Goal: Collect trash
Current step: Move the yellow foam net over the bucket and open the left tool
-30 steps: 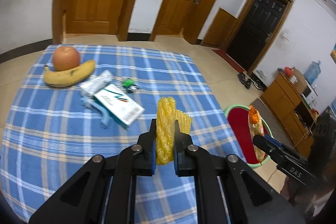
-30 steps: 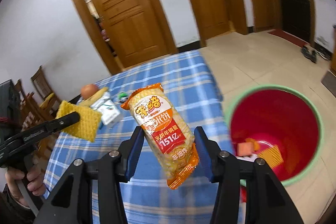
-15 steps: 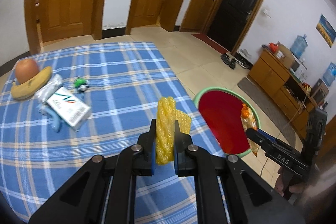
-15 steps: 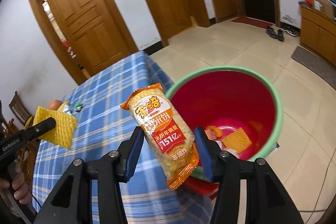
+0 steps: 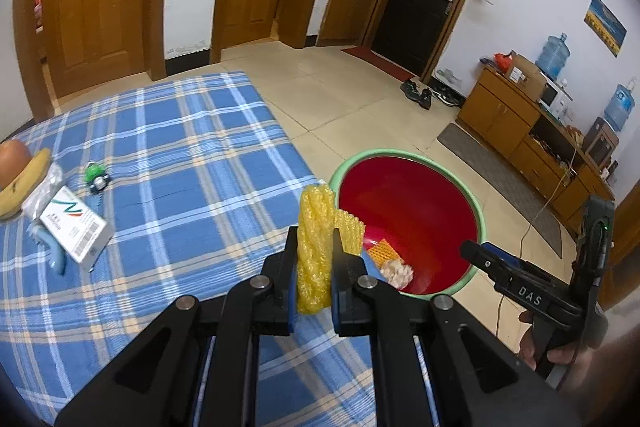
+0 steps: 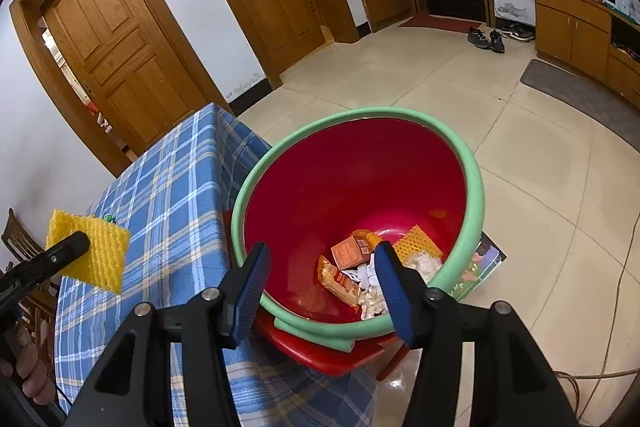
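While the left gripper [image 5: 315, 269] is clamping one yellow foam net [image 5: 314, 247], the right gripper [image 6: 320, 277] is gaping empty above one red bin [image 6: 474, 183] holding one snack packet [image 6: 338, 281], beside one checked table [image 5: 192, 155].

Right tongs [image 6: 320, 275] gape wide and empty at the bottom of the frame, over the red bin [image 6: 472, 183] with its green rim. Inside lie an orange snack packet [image 6: 338, 281], a small orange box [image 6: 349, 253] and paper scraps. At lower left, the left tongs [image 6: 66, 249] pinch yellow foam netting [image 6: 96, 251] above the blue plaid counter [image 6: 176, 179].
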